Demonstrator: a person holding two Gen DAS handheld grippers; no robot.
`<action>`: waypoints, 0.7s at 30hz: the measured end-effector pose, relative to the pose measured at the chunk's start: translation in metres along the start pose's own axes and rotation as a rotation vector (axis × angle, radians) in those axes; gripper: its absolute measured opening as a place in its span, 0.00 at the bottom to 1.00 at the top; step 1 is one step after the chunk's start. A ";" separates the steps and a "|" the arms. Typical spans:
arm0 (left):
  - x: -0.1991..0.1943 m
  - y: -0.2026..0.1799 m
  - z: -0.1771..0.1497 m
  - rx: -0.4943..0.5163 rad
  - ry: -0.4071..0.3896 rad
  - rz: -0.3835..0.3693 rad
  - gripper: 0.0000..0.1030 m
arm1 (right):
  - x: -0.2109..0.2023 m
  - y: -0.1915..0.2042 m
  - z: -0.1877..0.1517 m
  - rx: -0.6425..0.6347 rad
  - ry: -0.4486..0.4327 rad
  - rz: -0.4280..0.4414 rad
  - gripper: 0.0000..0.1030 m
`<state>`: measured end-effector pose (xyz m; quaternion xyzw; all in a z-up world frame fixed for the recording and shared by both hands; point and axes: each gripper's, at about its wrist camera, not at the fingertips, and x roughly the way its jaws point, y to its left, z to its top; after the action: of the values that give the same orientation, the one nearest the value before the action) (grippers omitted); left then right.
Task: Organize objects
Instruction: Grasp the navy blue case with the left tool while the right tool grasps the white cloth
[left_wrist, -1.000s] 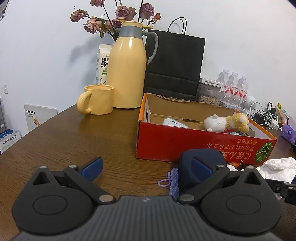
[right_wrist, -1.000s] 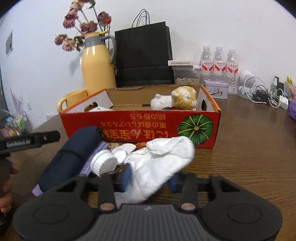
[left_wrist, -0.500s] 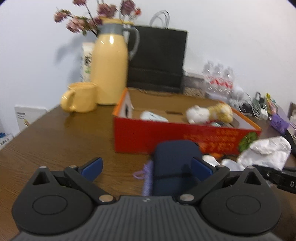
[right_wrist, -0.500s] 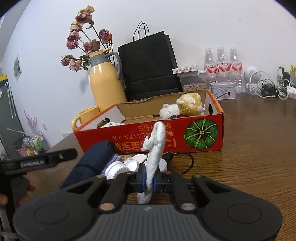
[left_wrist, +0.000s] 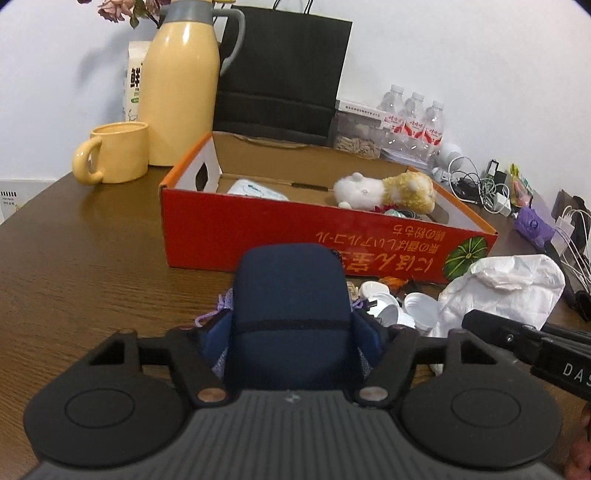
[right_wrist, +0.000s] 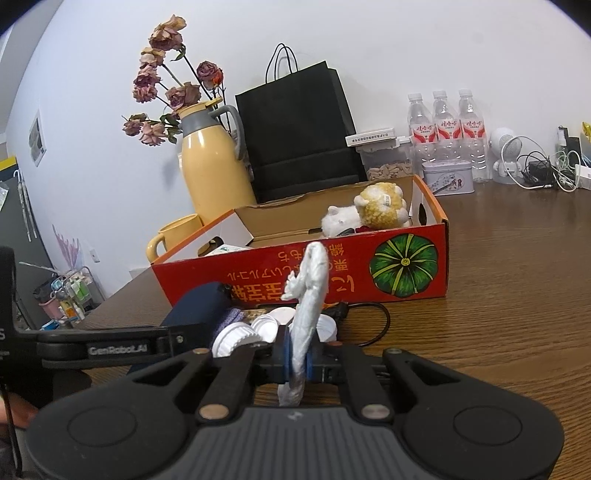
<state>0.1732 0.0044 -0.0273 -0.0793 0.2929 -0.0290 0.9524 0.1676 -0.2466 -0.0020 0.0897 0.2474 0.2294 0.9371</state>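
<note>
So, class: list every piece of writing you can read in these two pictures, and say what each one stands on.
"GenRobot.AI": on the left gripper's black side bar, in the right wrist view.
"DAS": cut off at the frame edge, on the right gripper's bar, in the left wrist view.
Red cardboard box: yellow Japanese print, upside down, beside a pumpkin picture.
Milk carton: one large Chinese character; the rest too small.
Water bottles: red labels, too blurred.

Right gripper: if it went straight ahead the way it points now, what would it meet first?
Probably the white lids just ahead of the right gripper, which is shut on the white bag; beyond them stands the red box wall. Depth is uncertain.
</note>
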 end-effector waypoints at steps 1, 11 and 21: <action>-0.002 0.000 0.000 0.000 -0.008 -0.001 0.64 | 0.000 0.000 0.000 0.001 0.000 0.001 0.07; -0.013 0.002 0.004 -0.009 -0.044 0.026 0.61 | -0.002 -0.002 -0.001 0.010 -0.007 0.009 0.07; -0.040 -0.005 0.026 0.031 -0.135 0.013 0.61 | -0.013 -0.003 0.009 0.022 -0.073 0.056 0.06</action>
<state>0.1545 0.0067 0.0171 -0.0645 0.2280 -0.0219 0.9713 0.1632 -0.2561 0.0104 0.1154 0.2130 0.2493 0.9376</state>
